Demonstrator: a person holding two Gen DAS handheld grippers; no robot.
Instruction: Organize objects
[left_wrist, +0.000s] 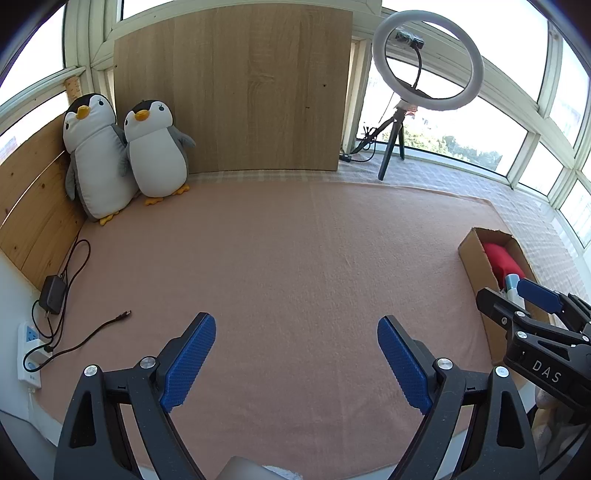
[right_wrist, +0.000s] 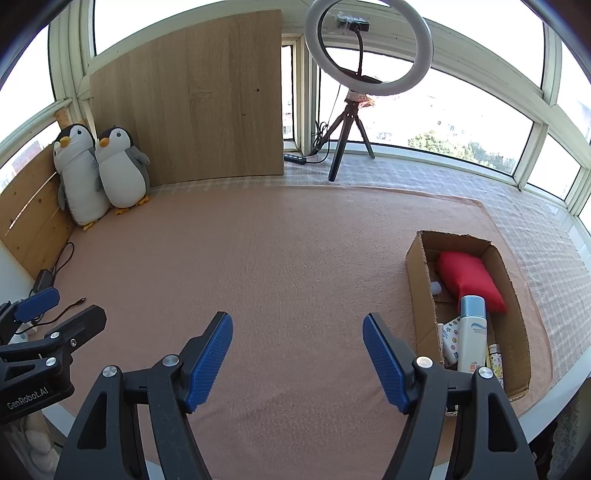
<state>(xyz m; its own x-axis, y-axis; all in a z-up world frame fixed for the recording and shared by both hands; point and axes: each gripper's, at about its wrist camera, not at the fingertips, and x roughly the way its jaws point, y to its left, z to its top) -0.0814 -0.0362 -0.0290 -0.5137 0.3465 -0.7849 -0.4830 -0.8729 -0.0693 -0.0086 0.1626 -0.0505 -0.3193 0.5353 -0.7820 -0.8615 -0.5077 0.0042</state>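
Observation:
A brown cardboard box (right_wrist: 415, 258) lies on the pink cloth at the right, open at the top. Inside it I see a red pouch (right_wrist: 469, 280), a white bottle with a pale blue cap (right_wrist: 472, 334) and small patterned packets (right_wrist: 451, 341). My right gripper (right_wrist: 297, 334) hovers open over bare cloth just left of the box, nothing between its blue pads. My left gripper (left_wrist: 296, 334) is also open over bare cloth, empty. In the left wrist view the box (left_wrist: 471, 258) and red pouch (left_wrist: 500, 258) sit at the right, partly hidden by the right gripper's fingers (left_wrist: 537, 295).
Two plush penguins (left_wrist: 122, 155) lean in the far left corner against wooden boards (left_wrist: 236, 92). A ring light on a tripod (right_wrist: 365, 55) stands at the back by the windows. A charger, cable and power strip (left_wrist: 29, 350) lie at the left edge.

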